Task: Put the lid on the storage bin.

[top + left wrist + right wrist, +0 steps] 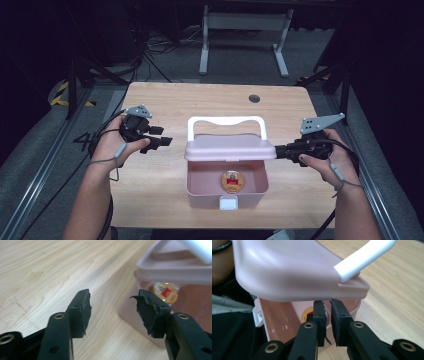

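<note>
A pink box (200,190) stands on the wooden table (155,190), its lid (227,147) raised partway over the back half. The lid carries a white handle (225,120). Inside lies a round gold tin with a red label (232,181), also seen as the tin (165,291) and the tin (308,313). My right gripper (278,150) meets the lid's right edge; its own view has the right gripper (328,305) shut to a thin slit, tips just under the lid (287,272). My left gripper (162,142) hovers open left of the box, the left gripper (112,305) holding nothing.
A white latch (229,202) sits on the box's front wall. A dark round hole (254,98) marks the table's far right. A white desk frame (245,30) and cables (150,55) lie on the floor beyond.
</note>
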`<state>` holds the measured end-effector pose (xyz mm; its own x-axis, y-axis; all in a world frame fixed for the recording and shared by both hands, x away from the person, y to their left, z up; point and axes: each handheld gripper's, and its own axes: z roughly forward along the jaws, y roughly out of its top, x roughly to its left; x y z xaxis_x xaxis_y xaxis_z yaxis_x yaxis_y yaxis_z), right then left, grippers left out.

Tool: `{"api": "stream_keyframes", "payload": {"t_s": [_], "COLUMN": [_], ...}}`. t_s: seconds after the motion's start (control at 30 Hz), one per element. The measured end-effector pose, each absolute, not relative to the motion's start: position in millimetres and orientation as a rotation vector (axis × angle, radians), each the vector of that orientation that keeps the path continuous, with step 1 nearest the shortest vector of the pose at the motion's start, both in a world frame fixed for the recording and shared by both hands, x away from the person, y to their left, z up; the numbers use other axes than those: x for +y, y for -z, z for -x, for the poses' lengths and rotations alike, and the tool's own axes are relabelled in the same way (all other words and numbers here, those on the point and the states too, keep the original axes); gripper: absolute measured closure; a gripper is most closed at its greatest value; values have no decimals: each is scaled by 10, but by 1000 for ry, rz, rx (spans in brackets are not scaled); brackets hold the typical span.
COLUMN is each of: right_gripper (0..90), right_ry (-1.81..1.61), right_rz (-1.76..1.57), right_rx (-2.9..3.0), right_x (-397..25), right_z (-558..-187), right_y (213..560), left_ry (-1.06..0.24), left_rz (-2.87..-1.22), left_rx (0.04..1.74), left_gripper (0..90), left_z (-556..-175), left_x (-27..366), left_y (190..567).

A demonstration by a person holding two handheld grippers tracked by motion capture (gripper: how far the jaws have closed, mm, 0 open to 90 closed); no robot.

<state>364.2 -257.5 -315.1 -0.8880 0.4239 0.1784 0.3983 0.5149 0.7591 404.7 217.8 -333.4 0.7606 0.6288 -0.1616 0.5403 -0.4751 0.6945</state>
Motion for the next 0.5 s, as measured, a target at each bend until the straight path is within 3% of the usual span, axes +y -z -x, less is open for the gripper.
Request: {"api": "stream_keyframes", "payload": {"t_s": [0.5], "right_gripper": [810], "right_ry": [-1191], "right_rz": [-621], "right_rx": [2814], "right_x": [-2477], "right_z": [-3574], "right_y": [3178], "left_ry": [-152], "left_rz": [-2186], "left_rx": [945], "left_gripper": [425], "left_z": [-4185], "left_x": [2306], "left_y": [3491]}}
